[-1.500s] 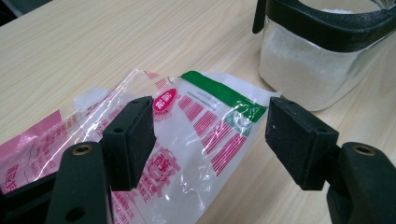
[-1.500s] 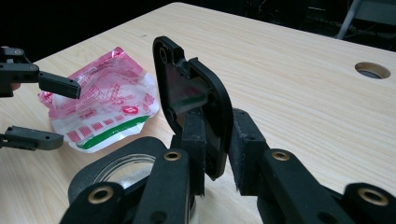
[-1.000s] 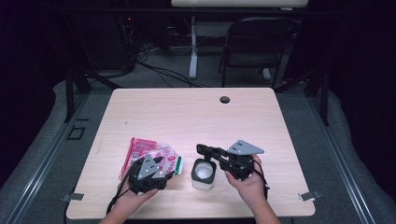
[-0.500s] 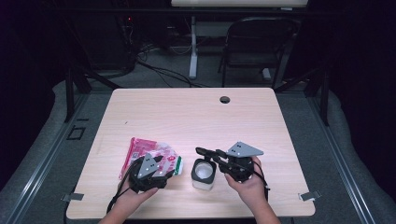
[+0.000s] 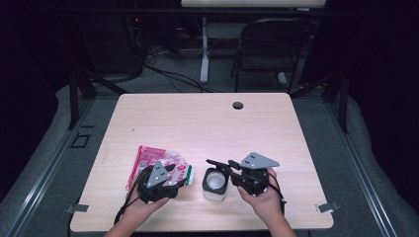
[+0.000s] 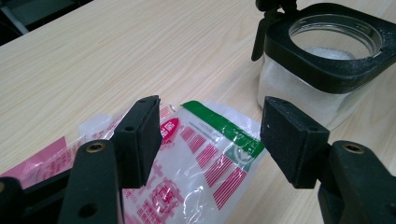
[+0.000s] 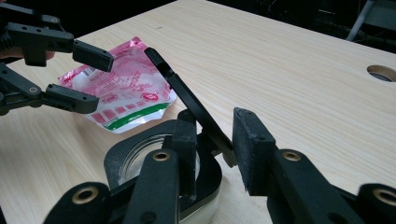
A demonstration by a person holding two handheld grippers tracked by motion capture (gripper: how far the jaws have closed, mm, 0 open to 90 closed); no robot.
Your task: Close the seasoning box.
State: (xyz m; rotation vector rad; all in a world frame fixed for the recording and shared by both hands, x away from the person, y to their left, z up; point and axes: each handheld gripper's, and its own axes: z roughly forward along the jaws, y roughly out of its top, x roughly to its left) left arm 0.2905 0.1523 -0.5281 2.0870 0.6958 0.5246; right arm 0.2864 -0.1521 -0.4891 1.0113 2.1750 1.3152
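A pink, white and green plastic bag [image 5: 148, 160] [image 6: 201, 158] [image 7: 126, 93] lies flat on the table's near left. My left gripper [image 5: 183, 175] [image 6: 210, 126] [image 7: 95, 81] hovers over the bag's green-edged corner. Its jaws have just been closing, but the pads stand apart from the plastic. To the right is a square jar [image 5: 216, 186] [image 6: 299, 88] [image 7: 121, 158] with a black rim and white contents. Its hinged black lid [image 5: 220, 164] [image 7: 187, 100] [image 6: 264, 32] is tilted up. My right gripper [image 5: 232, 173] [image 7: 217, 140] straddles the lid's lower end. Its jaws have just been opening, with a gap at the left pad.
The light wooden table [image 5: 207, 128] has a round cable hole [image 5: 237, 105] [image 7: 380, 72] near its far edge. A folding chair [image 5: 272, 49] and cables sit on the floor beyond the table. Both of the person's hands rest near the front edge.
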